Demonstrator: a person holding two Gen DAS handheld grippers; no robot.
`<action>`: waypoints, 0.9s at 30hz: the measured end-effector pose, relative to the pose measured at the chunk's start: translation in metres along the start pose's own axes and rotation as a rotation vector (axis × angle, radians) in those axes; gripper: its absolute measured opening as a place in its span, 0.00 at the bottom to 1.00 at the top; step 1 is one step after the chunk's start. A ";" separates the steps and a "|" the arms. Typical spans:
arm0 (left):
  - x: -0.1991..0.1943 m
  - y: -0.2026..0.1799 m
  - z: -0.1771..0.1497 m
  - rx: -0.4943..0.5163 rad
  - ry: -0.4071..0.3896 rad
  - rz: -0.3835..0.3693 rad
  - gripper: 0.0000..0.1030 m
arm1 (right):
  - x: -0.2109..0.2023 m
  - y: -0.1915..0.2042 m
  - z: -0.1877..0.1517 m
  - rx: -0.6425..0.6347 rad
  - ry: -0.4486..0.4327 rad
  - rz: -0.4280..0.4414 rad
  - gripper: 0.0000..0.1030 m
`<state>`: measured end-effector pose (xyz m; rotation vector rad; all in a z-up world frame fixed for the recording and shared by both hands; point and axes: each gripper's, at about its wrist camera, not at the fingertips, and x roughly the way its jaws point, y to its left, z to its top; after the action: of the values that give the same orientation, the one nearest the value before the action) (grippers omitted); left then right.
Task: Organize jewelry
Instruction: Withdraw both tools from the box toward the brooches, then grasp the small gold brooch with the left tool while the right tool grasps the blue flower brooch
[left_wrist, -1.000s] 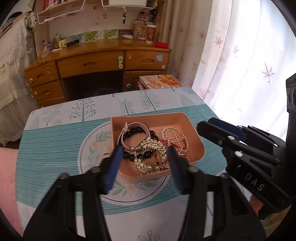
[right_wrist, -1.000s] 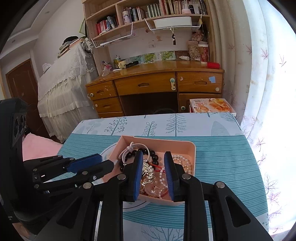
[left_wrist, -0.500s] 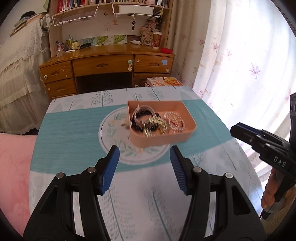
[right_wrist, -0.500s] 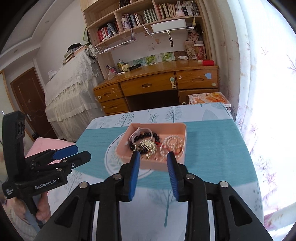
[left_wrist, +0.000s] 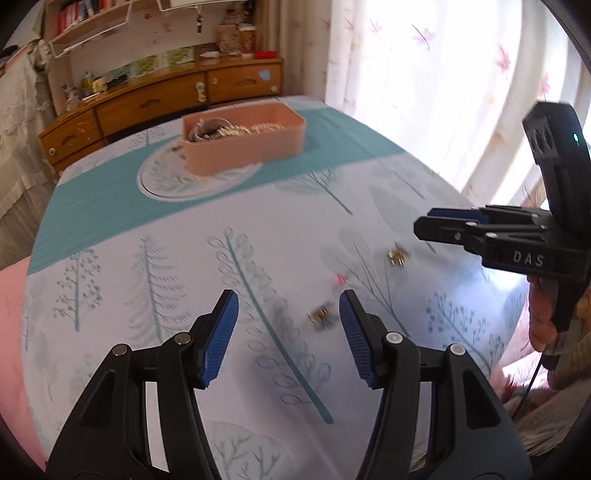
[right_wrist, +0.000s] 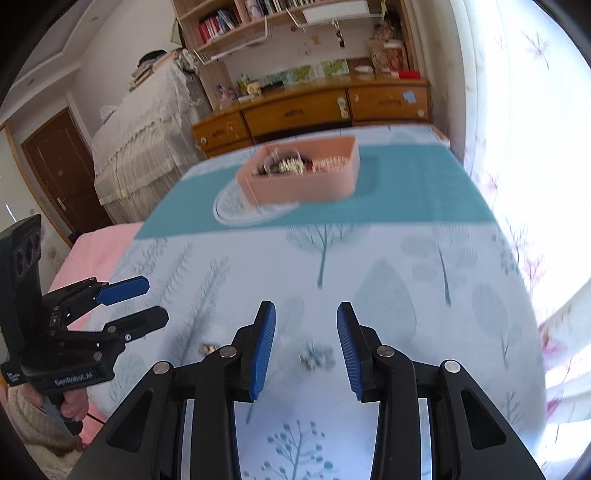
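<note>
A: Left tongs (left_wrist: 288, 332) spread wide and empty, low over the table (left_wrist: 184, 266), with a small gold piece (left_wrist: 320, 316) lying just inside the right-hand blue pad

B: And the right tongs (right_wrist: 306, 347) are also wide, nothing held, a little blurred gold piece (right_wrist: 312, 357) sitting between the pads

A: There's a third bit too, a tiny pink bead (left_wrist: 340, 278) between those two, all loose on the tree-print cloth

B: The pink tray (right_wrist: 306, 177) with the bracelets and pearls sits well apart, far across on the round mat

A: So the job here, I'd say: centre each piece between the pads, come down until the tips touch cloth, then close slowly

B: Right, these are small and flat, so a fast pinch could flick them away or bunch the cloth
</note>
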<state>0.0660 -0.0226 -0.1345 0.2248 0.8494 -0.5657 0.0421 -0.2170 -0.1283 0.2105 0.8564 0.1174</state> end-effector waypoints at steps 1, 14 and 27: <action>0.004 -0.005 -0.004 0.004 0.009 0.001 0.53 | 0.002 -0.003 -0.010 0.009 0.016 0.002 0.34; 0.032 -0.013 -0.007 -0.143 0.067 -0.004 0.53 | 0.023 -0.015 -0.046 0.046 0.088 0.050 0.34; 0.045 -0.006 -0.002 -0.206 0.069 0.046 0.18 | 0.030 -0.007 -0.033 0.010 0.077 0.021 0.34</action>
<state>0.0848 -0.0437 -0.1695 0.0754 0.9603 -0.4262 0.0363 -0.2141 -0.1728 0.2255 0.9312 0.1421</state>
